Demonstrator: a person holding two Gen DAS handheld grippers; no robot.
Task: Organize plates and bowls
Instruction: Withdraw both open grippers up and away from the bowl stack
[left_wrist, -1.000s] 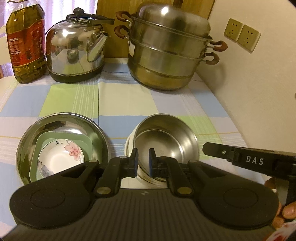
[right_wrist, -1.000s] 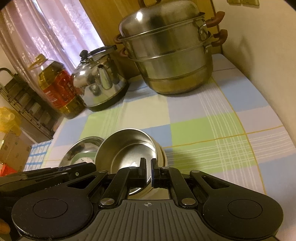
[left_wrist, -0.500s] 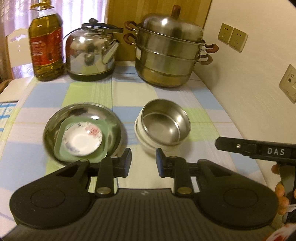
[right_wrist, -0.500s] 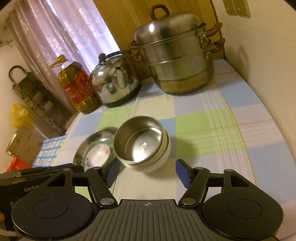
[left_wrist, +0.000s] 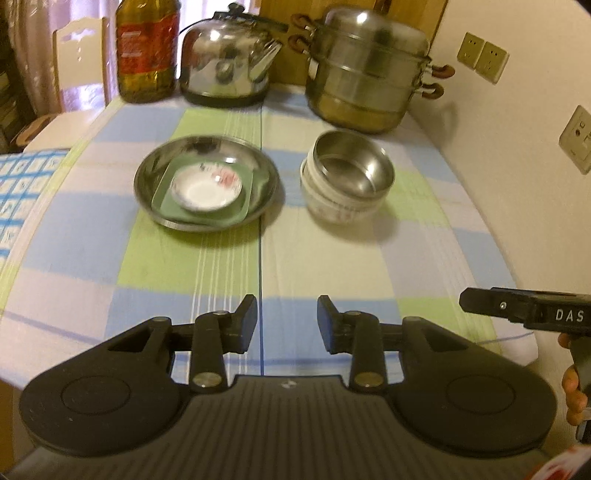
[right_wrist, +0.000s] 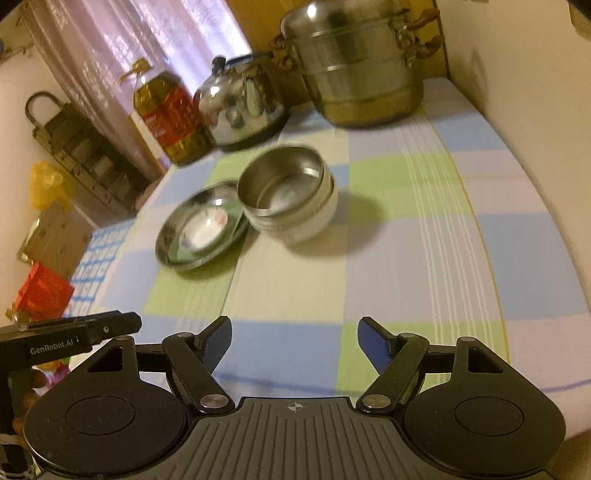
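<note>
On the checked tabletop (left_wrist: 332, 266) the plates (left_wrist: 207, 188) sit nested beside the stacked bowls (left_wrist: 347, 181) mid-table, sorted by kind I'd guess, while left gripper (left_wrist: 287, 321) and right gripper (right_wrist: 294, 341) hover near the front edge, jaws just opened, empty.

The table (left_wrist: 314, 266) wears a checked cloth (left_wrist: 166, 254) of blue, green and white. On it, a steel plate (left_wrist: 147, 177) sits beside a white bowl (left_wrist: 332, 210), apart. At the far edge stand an oil bottle (left_wrist: 146, 51), a kettle (left_wrist: 225, 62) and a steamer pot (left_wrist: 365, 85).
</note>
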